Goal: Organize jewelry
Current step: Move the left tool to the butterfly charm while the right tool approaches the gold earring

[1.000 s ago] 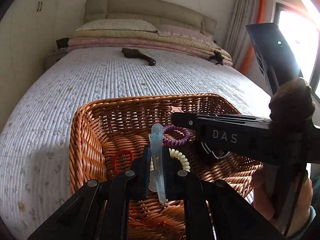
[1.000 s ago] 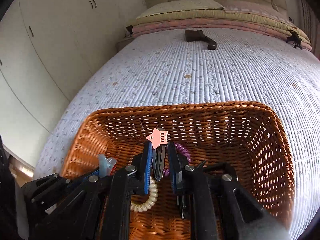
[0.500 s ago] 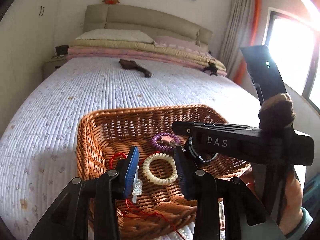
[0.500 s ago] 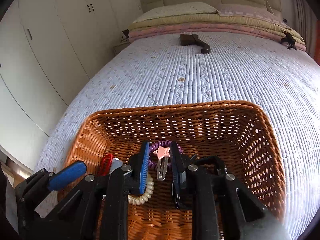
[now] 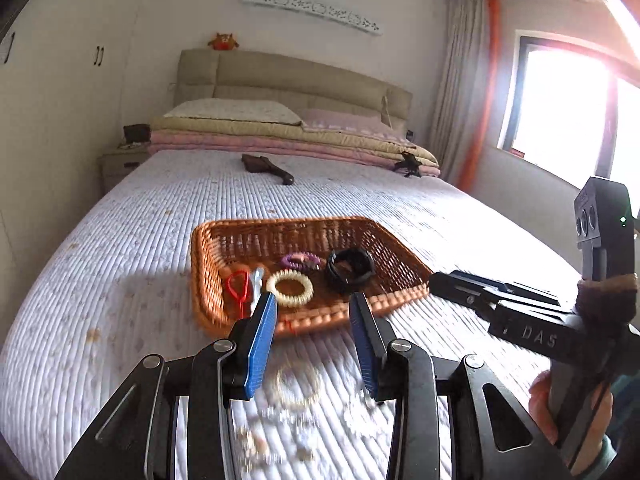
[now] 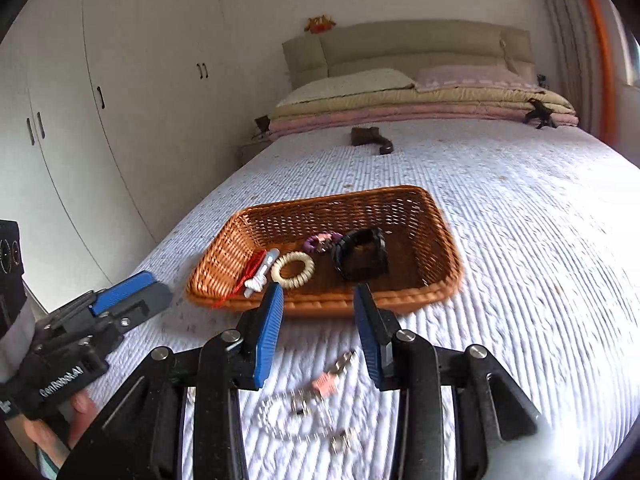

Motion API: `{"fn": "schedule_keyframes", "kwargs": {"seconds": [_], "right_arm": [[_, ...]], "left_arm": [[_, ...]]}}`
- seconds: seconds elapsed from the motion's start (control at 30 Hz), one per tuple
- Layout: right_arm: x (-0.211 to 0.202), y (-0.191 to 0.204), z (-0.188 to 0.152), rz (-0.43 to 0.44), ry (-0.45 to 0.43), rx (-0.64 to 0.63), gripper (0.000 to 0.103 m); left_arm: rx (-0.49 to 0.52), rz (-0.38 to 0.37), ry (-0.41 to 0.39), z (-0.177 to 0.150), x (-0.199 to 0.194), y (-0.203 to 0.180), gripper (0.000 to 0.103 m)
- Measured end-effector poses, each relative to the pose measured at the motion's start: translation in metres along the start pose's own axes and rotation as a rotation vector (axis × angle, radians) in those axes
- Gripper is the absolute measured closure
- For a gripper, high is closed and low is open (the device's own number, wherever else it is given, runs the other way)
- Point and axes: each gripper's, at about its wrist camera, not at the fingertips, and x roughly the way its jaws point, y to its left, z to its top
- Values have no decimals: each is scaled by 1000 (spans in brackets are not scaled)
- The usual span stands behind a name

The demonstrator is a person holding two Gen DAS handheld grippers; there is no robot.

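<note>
Left wrist view: the left gripper (image 5: 314, 338) is held above the bed (image 5: 120, 240) with its jaws spread wide and nothing between them. Just beyond the blue pads, the wicker basket (image 5: 404, 264) is seen lying on the quilt. Inside it a cream spiral hair tie (image 5: 290, 288), a purple spiral hair tie (image 5: 302, 261), a black band (image 5: 350, 271), a red loop (image 5: 237, 287) and a pale clear clip (image 5: 256, 280) are found, all on the basket floor. On the quilt below the jaws, several small pieces of jewelry (image 5: 296, 390) are lying outside the basket; they are blurred and cannot be named for sure.

In the right wrist view the right gripper (image 6: 318, 326) is also held over the quilt, jaws spread and empty. A small pink piece (image 6: 325, 385) and a thin chain-like piece (image 6: 288, 420) are seen on the bed under it, near the basket but apart from it.
</note>
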Motion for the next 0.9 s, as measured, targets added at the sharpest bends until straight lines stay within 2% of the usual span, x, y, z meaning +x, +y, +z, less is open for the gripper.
{"fn": "schedule_keyframes", "kwargs": {"seconds": [0.1,0.23,0.33,0.47,0.57,0.7,0.8,0.87,0.9], "right_arm": [[-16,-3,-22,-17,-28,-14,63],[-16,-11,-46,-71,-50,-37,63],[-1,-21,-58,-72,10,-28,63],[5,-34,-58,-7,53,20,63],[13,-34,-62,-17,104,23,63],[23,-22,-72,-25,171,-13,63],[20,-16,-77,-24,174,-43,63],[18,-15,-81,-67,157,-41,63],[16,-16,-82,-81,152,-37,63]], "left_arm": [[-4,11,-13,-24,-26,7,64],[-44,34,16,-44,-35,29,64],[-74,92,38,-54,-31,45,64],[-172,46,107,-71,-16,74,64],[-218,23,137,-77,-9,86,64],[-168,45,156,-76,-2,76,64],[-123,81,195,-74,10,63,64],[-109,102,219,-75,17,59,64],[-107,139,222,-75,19,58,64]]}}
